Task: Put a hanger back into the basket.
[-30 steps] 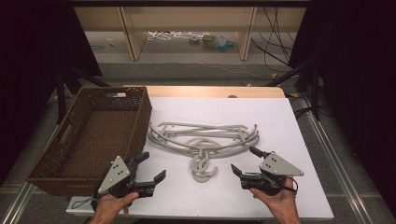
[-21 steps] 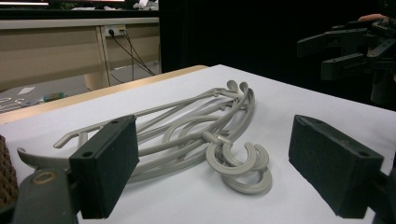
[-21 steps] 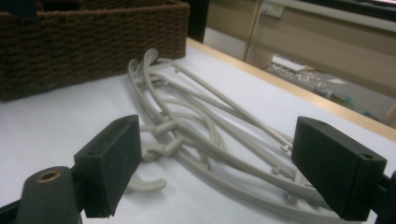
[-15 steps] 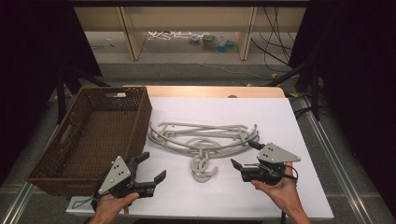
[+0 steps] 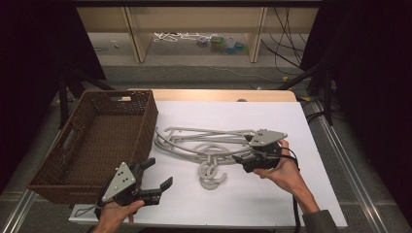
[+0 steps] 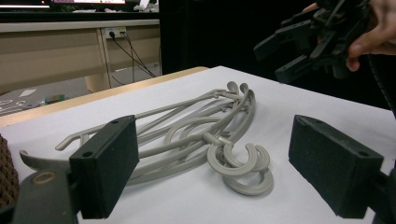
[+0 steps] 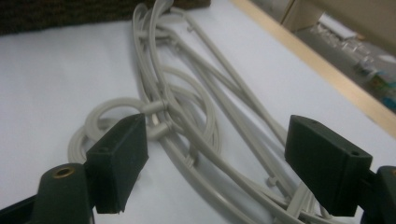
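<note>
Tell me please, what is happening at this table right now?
A person holds a claw in each hand at a white table. The right claw reaches over a tangled pile of grey plastic hangers; its jaws are open and have just been closing a little, with nothing gripped. The left claw waits open near the front edge, beside a brown wicker basket. All hangers lie on the table.

The hangers (image 5: pixel 204 145) are laid in a tangled pile at the centre of the surface (image 5: pixel 272 204). The basket (image 5: pixel 145 116) is placed to their left, at the surface's left edge. The left hand-held gripper (image 5: pixel 153 182) is positioned at lower left, the right hand-held gripper (image 5: pixel 242 153) over the pile's right end.
</note>
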A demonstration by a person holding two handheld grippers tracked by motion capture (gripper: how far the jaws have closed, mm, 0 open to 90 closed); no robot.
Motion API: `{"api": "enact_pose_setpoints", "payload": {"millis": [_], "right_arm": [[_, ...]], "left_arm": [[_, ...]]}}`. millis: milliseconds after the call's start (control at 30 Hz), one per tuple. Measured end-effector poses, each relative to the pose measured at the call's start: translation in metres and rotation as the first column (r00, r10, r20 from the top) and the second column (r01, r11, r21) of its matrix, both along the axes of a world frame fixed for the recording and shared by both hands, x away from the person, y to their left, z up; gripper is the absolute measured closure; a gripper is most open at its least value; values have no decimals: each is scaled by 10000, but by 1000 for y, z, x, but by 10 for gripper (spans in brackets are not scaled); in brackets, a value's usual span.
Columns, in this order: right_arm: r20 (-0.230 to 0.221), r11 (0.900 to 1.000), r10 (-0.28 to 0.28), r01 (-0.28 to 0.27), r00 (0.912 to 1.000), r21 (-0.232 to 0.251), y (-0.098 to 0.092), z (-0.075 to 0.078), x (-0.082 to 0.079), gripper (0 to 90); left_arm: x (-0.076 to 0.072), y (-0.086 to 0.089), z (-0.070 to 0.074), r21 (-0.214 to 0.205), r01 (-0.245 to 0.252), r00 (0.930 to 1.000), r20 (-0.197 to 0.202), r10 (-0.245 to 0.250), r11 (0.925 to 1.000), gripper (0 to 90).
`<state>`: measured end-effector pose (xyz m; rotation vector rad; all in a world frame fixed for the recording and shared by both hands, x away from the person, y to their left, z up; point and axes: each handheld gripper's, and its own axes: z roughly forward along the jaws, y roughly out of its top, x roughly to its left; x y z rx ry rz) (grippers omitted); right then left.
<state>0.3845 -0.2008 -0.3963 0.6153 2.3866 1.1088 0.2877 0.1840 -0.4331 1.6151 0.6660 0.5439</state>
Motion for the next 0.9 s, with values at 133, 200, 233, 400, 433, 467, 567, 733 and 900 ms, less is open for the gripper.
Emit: {"api": "enact_pose_setpoints", "payload": {"millis": [133, 200, 233, 400, 433, 467, 567, 733, 900], "right_arm": [[-569, 9968, 263, -305, 9980, -736, 6, -8, 14, 257], [-645, 9940, 441, -502, 9969, -967, 8, -11, 19, 274], [-645, 9940, 441, -502, 9969, -967, 8, -11, 19, 274], [-840, 9739, 850, -1006, 9928, -2035, 18, -23, 34, 347], [-840, 9739, 850, -1006, 9928, -2035, 18, -23, 34, 347], [-908, 9702, 895, -1075, 9918, -2171, 21, -27, 40, 373], [-1134, 9561, 1178, -1436, 9865, -2555, 24, -34, 48, 404], [-1208, 9328, 1520, -1828, 9810, -3105, 30, -43, 55, 481], [-1327, 9207, 1995, -2321, 9709, -3137, 33, -47, 62, 549]], "left_arm": [[-1, -1, 0, -8, 42, 10000, -66, -42, 10000, 157], [-1, -2, 0, -63, 46, 10000, -77, -46, 10000, 157], [-1, -2, 0, -63, 46, 10000, -77, -46, 10000, 157], [-1, -2, 0, -47, 63, 9999, -79, -63, 10000, 158], [-1, -2, 0, -47, 63, 9999, -79, -63, 10000, 157], [-1, -2, 0, -6, 87, 9999, -91, -87, 10000, 157], [-1, -2, -1, 113, 113, 9999, -68, -112, 9999, 158], [-1, -3, -1, 104, 126, 9997, -230, -123, 9999, 159], [1, -3, -3, -223, 297, 9983, -502, -308, 9993, 161]]}}
